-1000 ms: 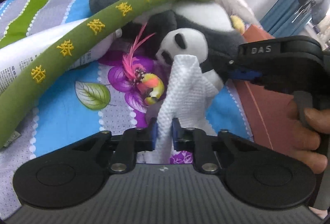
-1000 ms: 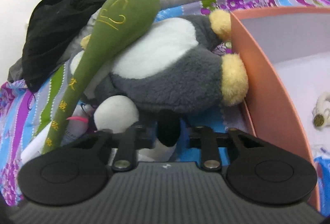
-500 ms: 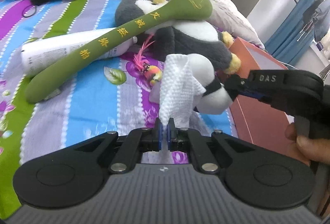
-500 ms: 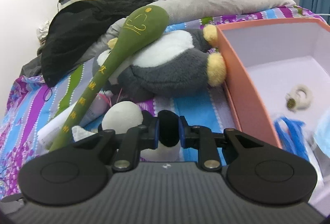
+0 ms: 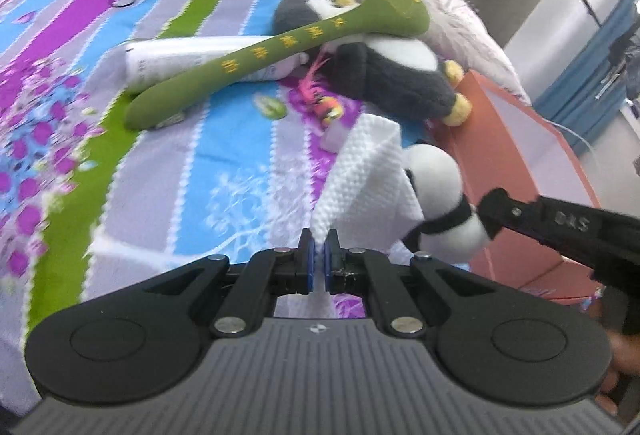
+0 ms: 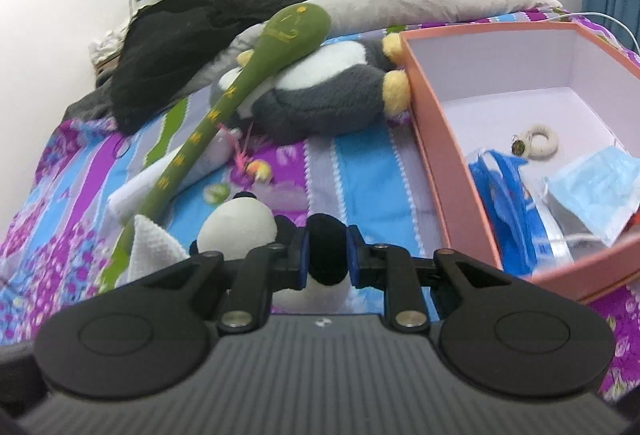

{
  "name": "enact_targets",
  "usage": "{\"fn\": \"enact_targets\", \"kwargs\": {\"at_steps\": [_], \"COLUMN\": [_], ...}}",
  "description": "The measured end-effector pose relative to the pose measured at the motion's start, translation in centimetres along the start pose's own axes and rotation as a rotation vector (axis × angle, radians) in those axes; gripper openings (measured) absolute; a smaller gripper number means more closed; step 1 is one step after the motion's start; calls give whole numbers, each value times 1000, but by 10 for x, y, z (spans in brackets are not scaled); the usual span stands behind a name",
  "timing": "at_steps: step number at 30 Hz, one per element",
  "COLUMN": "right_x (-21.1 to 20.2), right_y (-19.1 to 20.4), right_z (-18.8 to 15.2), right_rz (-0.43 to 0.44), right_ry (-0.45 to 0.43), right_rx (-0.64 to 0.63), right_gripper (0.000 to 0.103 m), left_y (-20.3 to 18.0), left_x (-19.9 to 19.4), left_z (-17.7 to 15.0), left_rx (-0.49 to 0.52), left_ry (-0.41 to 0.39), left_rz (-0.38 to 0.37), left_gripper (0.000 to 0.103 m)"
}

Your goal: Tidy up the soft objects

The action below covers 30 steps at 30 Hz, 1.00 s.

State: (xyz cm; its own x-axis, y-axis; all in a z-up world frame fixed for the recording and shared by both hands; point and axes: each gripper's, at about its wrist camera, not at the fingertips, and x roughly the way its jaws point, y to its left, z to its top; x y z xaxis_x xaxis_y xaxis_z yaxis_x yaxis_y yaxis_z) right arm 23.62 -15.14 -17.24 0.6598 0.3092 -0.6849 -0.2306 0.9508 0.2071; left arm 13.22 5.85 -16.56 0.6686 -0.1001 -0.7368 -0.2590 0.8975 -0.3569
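**Cloth and panda held above the bed, beside the box**

A white waffle-textured cloth (image 5: 362, 171) is pinched by its corner in the left tool (image 5: 319, 241), whose jaws are nearly closed on it; the cloth rises up and away from the pads, its lower edge hidden behind the tool body. A small black-and-white plush panda (image 6: 240, 225) is gripped by a black limb in the right tool (image 6: 327, 255), held narrowly, with its white head pointing left in the right wrist view. Both are held over the striped floral bedsheet (image 5: 168, 171), just beside the open pink cardboard box (image 6: 444, 155). A long green plush club (image 5: 280, 51) is laid diagonally across a grey-and-white plush penguin (image 5: 400, 75), head toward the pillows. The left wrist view is blurred.
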Motion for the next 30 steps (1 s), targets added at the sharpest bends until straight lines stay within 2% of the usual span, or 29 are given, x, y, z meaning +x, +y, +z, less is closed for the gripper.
{"fn": "enact_targets", "kwargs": {"at_steps": [10,14,18,22,23,24,27,30], "right_x": [-10,-6,0,-2,-3,-4,-11,-20], "right_y": [-10,-15,-18,-22,-22,-21,-17,-10], "right_z": [-24,-31,-35,-31,-30,-29,-26,-24], "right_rz": [17,23,31,34,35,29,18,53], "right_ry": [114,155,169,155,153,146,116,72], "right_rx": [74,103,103,87,71,52,-12,-80], "right_gripper": [23,23,26,30,30,30,41,41], "left_y": [22,27,30,31,31,32,32,32], "left_x": [-11,-3,6,9,10,11,9,6], "left_z": [-20,-21,-23,-20,-20,-20,-20,-18], "left_rx": [-74,-94,-87,-94,-97,-99,-95,-92], "left_ry": [37,66,98,94,97,101,84,65], "left_rz": [70,65,66,72,69,70,85,93], "left_gripper": [6,6,6,7,11,19,40,43]}}
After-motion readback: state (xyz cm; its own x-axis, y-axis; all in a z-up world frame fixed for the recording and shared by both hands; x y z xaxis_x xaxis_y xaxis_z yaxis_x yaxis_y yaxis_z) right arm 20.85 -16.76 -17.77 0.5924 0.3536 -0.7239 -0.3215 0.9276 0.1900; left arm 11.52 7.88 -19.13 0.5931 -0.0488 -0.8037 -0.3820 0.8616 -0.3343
